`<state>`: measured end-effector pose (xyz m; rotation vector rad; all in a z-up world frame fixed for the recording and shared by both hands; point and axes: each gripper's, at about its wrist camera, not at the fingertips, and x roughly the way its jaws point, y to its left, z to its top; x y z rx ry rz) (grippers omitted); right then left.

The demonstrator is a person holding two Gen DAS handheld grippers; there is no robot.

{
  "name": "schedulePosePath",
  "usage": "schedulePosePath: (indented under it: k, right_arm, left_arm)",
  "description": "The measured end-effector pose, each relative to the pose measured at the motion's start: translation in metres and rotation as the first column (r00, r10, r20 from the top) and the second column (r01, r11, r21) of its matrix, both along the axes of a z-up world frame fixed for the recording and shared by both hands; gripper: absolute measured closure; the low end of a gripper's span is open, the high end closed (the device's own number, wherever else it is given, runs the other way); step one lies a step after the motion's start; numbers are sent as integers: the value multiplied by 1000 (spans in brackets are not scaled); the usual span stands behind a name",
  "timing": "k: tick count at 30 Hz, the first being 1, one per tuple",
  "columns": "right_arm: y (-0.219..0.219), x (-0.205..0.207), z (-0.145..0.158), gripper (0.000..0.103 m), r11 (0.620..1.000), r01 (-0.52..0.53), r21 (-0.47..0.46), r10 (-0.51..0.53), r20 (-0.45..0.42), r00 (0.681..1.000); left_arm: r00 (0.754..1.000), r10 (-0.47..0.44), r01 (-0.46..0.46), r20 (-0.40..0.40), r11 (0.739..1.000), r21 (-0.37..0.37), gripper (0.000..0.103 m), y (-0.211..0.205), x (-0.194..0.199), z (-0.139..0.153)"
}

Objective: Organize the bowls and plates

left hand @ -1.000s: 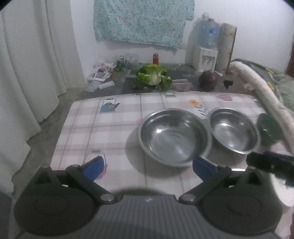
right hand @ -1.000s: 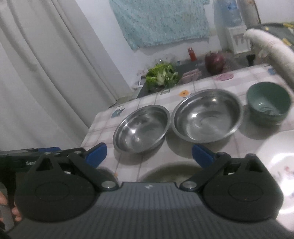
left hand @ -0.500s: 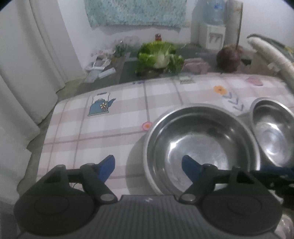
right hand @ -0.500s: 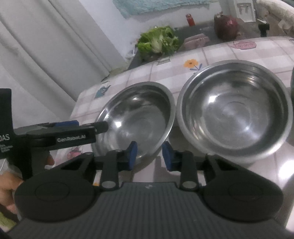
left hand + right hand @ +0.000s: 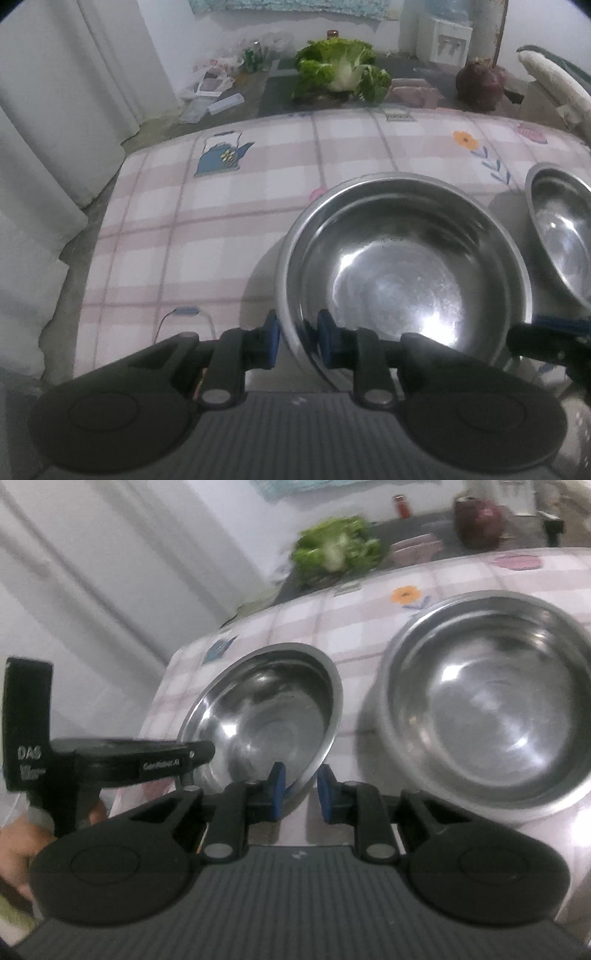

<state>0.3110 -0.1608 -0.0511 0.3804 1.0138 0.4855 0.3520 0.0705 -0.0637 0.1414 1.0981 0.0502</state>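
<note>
Two steel bowls sit side by side on my checked worktop [image 5: 229, 206]. My left tongs [image 5: 295, 341], wide open a second ago, now pinch the near rim of the large bowl [image 5: 406, 273]; my right tongs [image 5: 298, 790] have likewise narrowed onto the small bowl [image 5: 266, 716], apparently tilting it. Judged: nesting begins.

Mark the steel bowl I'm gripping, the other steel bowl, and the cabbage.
gripped steel bowl [image 5: 399, 280]: left wrist view, on its inner bottom.
other steel bowl [image 5: 491, 709]: right wrist view, on its inner bottom.
cabbage [image 5: 341, 70]: left wrist view, on its white stem.
</note>
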Motion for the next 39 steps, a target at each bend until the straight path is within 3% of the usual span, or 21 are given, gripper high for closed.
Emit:
schedulePosePath:
  k: [3, 7, 11, 12, 14, 21, 33, 39]
  right_arm:
    - [3, -1, 1, 83, 1000, -23, -3, 23, 0, 1000]
    - [-1, 6, 5, 82, 999, 25, -21, -25, 19, 1000]
    - [-2, 17, 2, 82, 998, 42, -47, -40, 37, 999]
    - [-1, 19, 0, 85, 998, 43, -50, -41, 38, 998]
    - [2, 21, -3, 89, 998, 43, -48, -41, 42, 998]
    - [9, 23, -1, 92, 998, 32, -52, -28, 71, 997]
    - [23, 31, -1, 91, 996, -3, -93, 12, 94, 996]
    - [26, 33, 0, 89, 994, -4, -109, 14, 88, 996]
  left_arm:
    - [1000, 0, 0, 2, 1000, 13, 75, 3, -4, 0]
    - [1000, 4, -4, 14, 1000, 15, 67, 4, -1, 3]
    - [1000, 7, -8, 24, 1000, 19, 68, 1, 6, 1]
    - [1000, 10, -10, 22, 1000, 25, 75, 0, 8, -1]
    - [1000, 19, -19, 22, 999, 28, 79, -1, 9, -2]
    - [998, 29, -30, 51, 999, 30, 81, 6, 5, 4]
    - [999, 24, -25, 47, 999, 24, 81, 13, 0, 1]
    - [999, 24, -25, 30, 999, 36, 75, 12, 5, -4]
